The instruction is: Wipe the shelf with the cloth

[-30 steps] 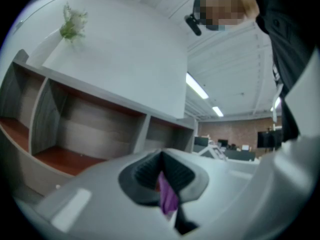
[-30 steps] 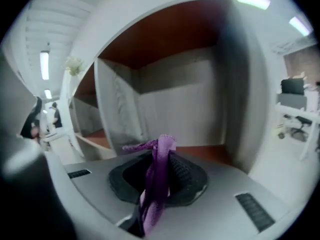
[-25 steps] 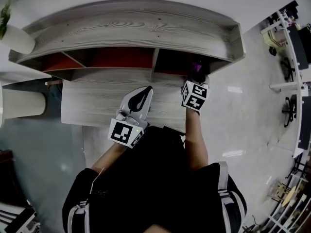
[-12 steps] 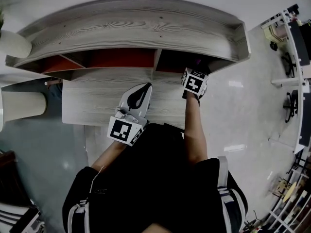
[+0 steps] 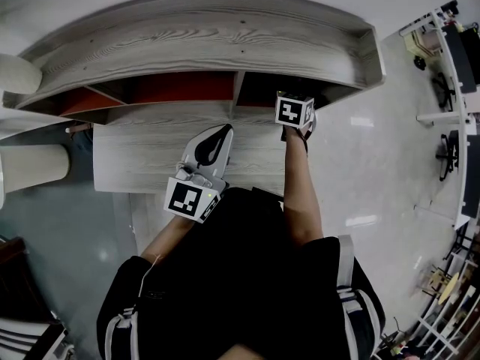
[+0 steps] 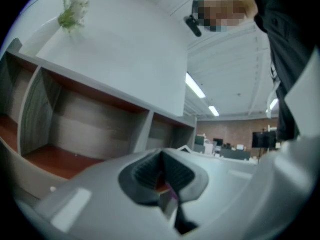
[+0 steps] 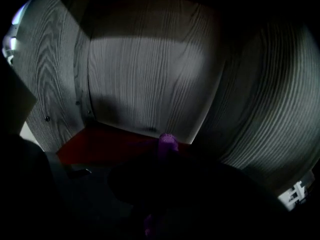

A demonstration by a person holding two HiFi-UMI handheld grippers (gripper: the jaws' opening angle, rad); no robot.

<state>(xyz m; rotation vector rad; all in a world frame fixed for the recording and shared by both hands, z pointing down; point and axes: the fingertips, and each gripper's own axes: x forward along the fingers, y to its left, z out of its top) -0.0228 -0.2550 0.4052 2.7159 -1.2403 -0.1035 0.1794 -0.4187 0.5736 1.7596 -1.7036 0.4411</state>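
Note:
The grey wooden shelf [image 5: 202,40] has red-floored compartments under its top board. My right gripper [image 7: 165,156] reaches into the rightmost compartment; in the head view only its marker cube [image 5: 294,111] shows at the opening. It is shut on a purple cloth [image 7: 167,140], whose tip pokes out above the dark jaws, over the red floor [image 7: 100,146]. My left gripper [image 5: 210,147] hovers over the grey lower board [image 5: 135,160], apart from the cloth. Its jaws are shut, with nothing held [image 6: 162,176].
A white pot [image 5: 16,73] stands at the left end of the shelf top, and a green plant [image 6: 71,13] shows in the left gripper view. A pale round object [image 5: 34,167] sits left of the lower board. White racks [image 5: 450,88] line the far right.
My right gripper has pushed forward and deeper into the right compartment, so the cloth is hidden in the head view. The left gripper has stayed in place.

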